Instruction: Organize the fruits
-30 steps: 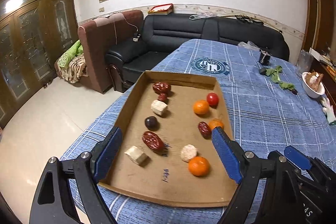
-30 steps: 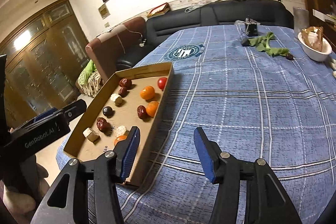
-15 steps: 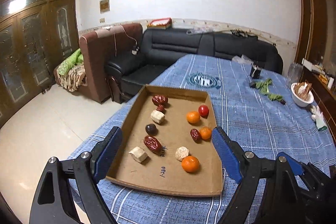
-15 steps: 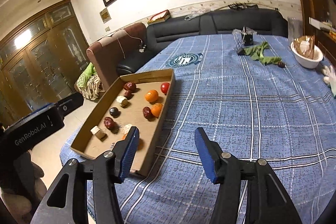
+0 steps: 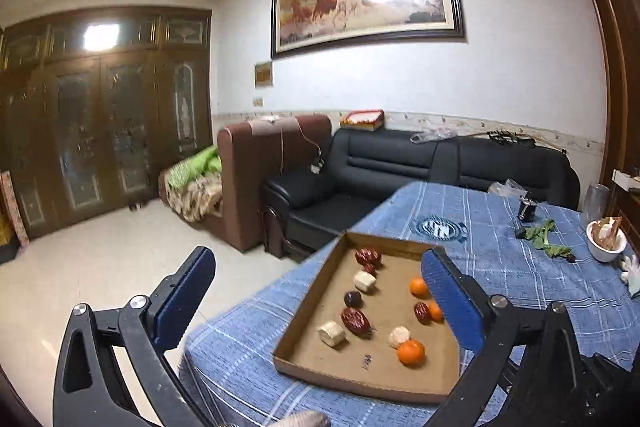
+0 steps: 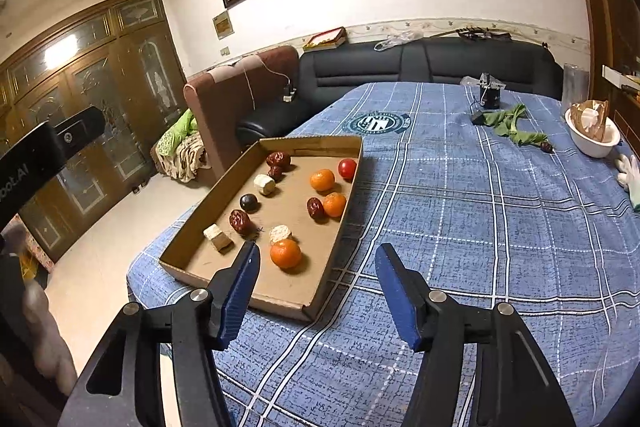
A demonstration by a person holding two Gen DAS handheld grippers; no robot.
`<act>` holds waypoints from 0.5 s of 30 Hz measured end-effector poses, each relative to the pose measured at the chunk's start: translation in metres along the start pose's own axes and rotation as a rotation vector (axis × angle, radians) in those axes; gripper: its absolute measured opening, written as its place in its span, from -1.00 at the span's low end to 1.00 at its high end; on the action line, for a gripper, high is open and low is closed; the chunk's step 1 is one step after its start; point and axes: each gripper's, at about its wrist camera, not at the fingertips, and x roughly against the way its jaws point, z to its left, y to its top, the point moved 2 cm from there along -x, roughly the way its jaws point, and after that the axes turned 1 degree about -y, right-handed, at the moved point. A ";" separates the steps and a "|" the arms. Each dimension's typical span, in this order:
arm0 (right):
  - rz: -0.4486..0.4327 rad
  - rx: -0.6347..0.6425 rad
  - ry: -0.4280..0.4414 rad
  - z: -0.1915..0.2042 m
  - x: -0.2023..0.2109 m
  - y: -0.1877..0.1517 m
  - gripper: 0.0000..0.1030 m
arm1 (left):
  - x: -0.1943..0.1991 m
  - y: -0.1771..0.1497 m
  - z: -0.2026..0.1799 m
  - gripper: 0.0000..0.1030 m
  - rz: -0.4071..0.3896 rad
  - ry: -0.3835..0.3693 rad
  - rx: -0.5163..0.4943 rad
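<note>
Right wrist view: right gripper [image 6: 316,291] jaws spread wide, empty, above the blue plaid surface [image 6: 480,227] near the cardboard tray [image 6: 192,223]. Left gripper [image 5: 316,307] likewise agape, holding nothing. Tray contents near to far — orange [image 6: 285,253], pale chunks, red dates [image 6: 240,221], tomato [image 6: 347,168] at far right.
</note>
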 end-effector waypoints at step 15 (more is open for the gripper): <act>0.068 0.000 -0.036 -0.015 -0.038 -0.004 0.29 | -0.061 -0.034 -0.026 1.00 0.256 -0.130 -0.042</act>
